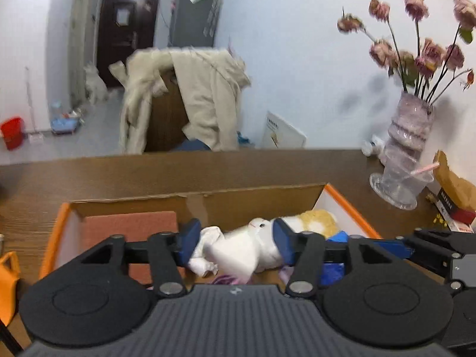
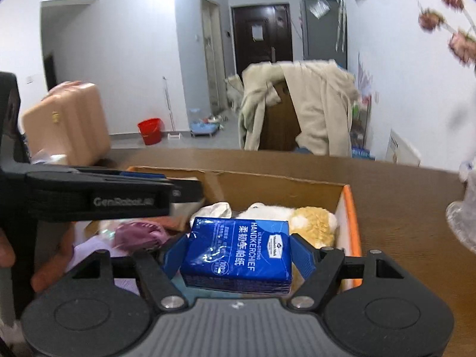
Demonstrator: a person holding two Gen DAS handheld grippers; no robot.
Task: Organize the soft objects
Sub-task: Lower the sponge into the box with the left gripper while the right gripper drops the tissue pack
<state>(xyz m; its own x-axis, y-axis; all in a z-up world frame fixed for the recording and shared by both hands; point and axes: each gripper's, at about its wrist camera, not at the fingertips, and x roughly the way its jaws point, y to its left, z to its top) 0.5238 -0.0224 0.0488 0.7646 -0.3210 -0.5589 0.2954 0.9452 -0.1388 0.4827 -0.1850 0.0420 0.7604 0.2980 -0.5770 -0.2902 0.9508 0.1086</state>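
Left wrist view showed the wood-grain table (image 1: 178,172) carrying an open cardboard box (image 1: 196,196) with orange-edged flaps, which I judged to be the collecting bin for the soft goods. A fluffy yellow-and-white plush (image 1: 315,221) already lay in its far corner. The white plush toy (image 1: 244,247), limp and satin-smooth, hung over the box interior between the blue pads of the left hand-held gripper (image 1: 236,229). I saw no squeeze in its body and judged that grip released for a drop. The right hand-held gripper (image 2: 238,247) was clenched on the tissue pack (image 2: 241,260), a glossy blue film-wrapped block, held flat above the box, presumably next in.
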